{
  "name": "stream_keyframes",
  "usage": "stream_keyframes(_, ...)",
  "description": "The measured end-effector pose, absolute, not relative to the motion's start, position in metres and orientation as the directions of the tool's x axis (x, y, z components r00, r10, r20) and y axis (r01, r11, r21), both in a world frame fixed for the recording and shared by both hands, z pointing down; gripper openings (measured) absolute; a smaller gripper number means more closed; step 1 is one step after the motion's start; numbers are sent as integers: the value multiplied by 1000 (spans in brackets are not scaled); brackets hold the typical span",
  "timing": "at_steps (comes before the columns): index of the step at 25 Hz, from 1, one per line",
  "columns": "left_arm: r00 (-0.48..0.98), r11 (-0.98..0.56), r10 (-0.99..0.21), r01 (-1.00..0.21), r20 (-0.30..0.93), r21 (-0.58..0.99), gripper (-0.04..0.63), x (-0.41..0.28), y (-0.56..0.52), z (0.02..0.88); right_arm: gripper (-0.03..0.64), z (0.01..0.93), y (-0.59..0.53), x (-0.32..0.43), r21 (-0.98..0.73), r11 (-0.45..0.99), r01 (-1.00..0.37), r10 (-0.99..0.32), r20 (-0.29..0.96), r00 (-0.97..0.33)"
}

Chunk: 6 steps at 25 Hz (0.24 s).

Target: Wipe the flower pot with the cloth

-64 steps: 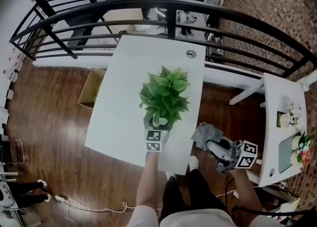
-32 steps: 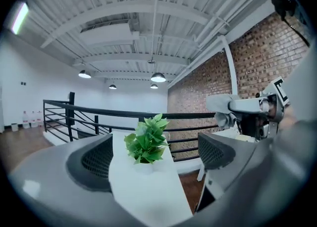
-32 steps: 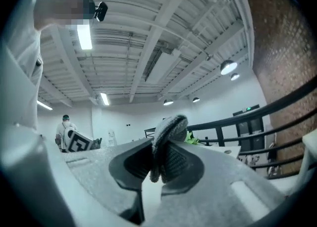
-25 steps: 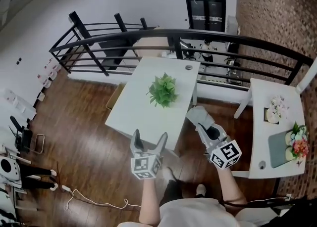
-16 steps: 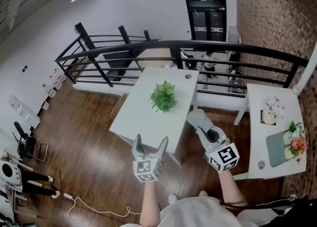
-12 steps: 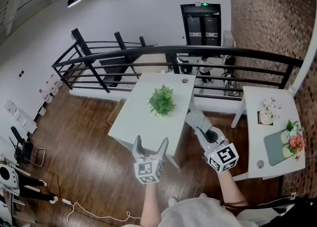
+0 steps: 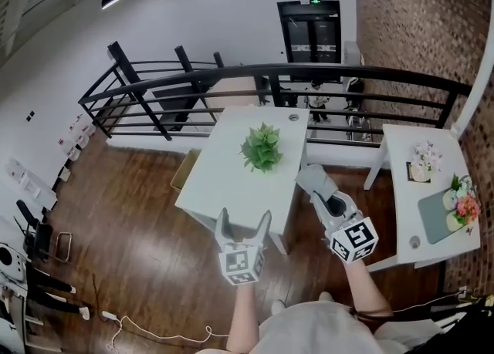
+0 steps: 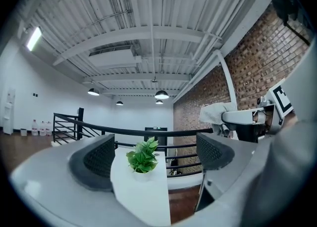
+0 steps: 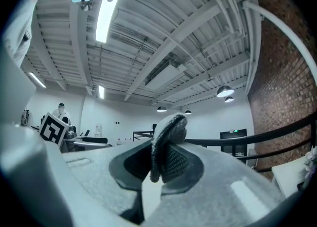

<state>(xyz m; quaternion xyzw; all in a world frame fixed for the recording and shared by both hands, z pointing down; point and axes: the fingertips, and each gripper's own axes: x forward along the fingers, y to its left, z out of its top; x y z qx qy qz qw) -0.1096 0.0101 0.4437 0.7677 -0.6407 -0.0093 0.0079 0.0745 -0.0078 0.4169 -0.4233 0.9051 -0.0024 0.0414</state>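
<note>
A green plant (image 7: 262, 146) in a white pot (image 8: 142, 170) stands on a white table (image 7: 224, 183), far ahead of both grippers. My left gripper (image 7: 244, 220) is held level, well short of the table's near edge. Its jaws are closing with nothing between them, and the plant (image 8: 142, 155) shows far off through the gap of this gripper (image 8: 151, 159). My right gripper (image 7: 328, 200) is shut on a grey cloth (image 7: 315, 178), off the table's right side. In the right gripper view the folded cloth (image 9: 168, 134) stands up between that gripper's (image 9: 161, 166) jaws.
A black railing (image 7: 255, 75) curves behind the table, with a dark door (image 7: 309, 28) beyond it. A second white table (image 7: 421, 190) at the right holds flowers (image 7: 423, 161) and a tray. A cardboard box (image 7: 186, 171) sits on the wooden floor (image 7: 131, 221).
Both grippers have drawn back from the table and risen. The left one was at the pot earlier and now stands far from it. The cloth has stayed in the right gripper.
</note>
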Motion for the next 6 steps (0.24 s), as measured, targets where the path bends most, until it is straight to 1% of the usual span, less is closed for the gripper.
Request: stream_keyframes(6,196,-196,-981,-980,-4,26,529,-115,13,442,17,415,-2,71,-32,628,-777,-777,-63,-626)
